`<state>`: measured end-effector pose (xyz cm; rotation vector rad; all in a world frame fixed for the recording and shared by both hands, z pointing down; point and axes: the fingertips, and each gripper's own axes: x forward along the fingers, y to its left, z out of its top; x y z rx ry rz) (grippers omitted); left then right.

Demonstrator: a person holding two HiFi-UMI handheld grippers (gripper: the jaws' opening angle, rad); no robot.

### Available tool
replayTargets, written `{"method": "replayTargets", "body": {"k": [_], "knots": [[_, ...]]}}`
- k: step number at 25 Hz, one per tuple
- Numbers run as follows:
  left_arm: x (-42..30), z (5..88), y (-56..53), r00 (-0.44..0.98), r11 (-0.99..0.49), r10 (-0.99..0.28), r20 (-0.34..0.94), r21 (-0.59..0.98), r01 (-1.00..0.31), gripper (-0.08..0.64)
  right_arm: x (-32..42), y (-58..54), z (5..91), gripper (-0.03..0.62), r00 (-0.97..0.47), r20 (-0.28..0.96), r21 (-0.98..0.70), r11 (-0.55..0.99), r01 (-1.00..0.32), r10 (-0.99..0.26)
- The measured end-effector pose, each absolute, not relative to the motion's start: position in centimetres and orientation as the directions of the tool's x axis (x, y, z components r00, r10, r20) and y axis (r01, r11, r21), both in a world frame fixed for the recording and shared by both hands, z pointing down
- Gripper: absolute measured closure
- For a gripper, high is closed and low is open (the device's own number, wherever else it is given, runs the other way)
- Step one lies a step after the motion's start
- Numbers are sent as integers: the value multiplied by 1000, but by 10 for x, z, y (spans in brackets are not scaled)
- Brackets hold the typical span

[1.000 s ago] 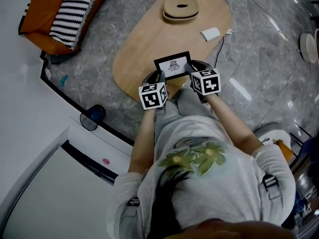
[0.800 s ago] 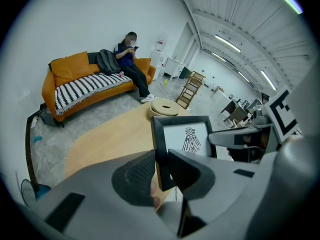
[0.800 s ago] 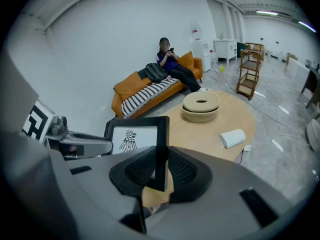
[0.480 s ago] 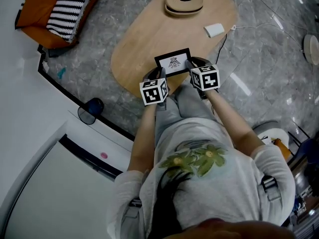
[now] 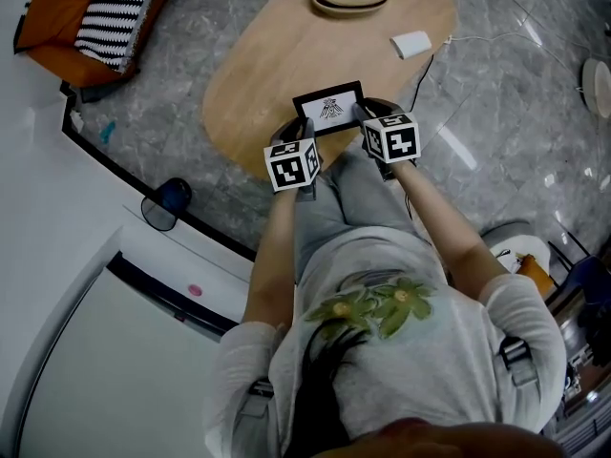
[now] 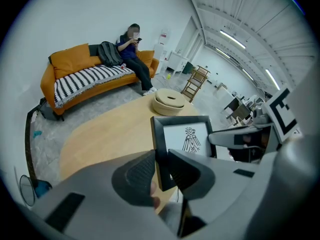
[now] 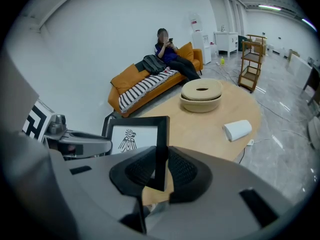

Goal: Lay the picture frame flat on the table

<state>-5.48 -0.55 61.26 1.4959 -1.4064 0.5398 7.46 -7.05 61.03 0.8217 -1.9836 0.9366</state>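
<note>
On my left, the left gripper [image 5: 300, 141] has its jaws clamped on the left edge of the picture frame [image 5: 329, 109], and its own view shows the black moulding pinched between the pads. The frame stands close to upright, its bird print facing me, over the near end of the wooden table [image 5: 258, 74]. To the right, the right gripper [image 5: 367, 124] has its jaws closed on the frame's right edge. Farther right, a small white object [image 5: 412, 43] lies on the table.
</note>
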Motion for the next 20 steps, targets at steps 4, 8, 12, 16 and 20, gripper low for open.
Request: {"method": "replayTargets", "body": {"k": [4,8,12,16,20], "knots": [[-54,624,-5,241,141,-484,841,347,-927,466,76,-69,622,512,-477,853,-319,513,-797,-210],[-54,632,-8,243,139,-479,844,346,-928,466,76,-71,632,512,-465,861,-313,506,-804,-207],[-58,640,-7,247,149,-468,849,351,-924,466,72,-71,640,512,-460,866,-312,506,-804,-197],[-58,654,-9,254,150,-452,855,353,-923,466,73,-72,651,512,-441,876,-299,496,-815,-197],[-60,671,-10,257,145,-435,863,348,-926,467,72,-70,667,512,-424,885,-292,479,-828,-193]]}}
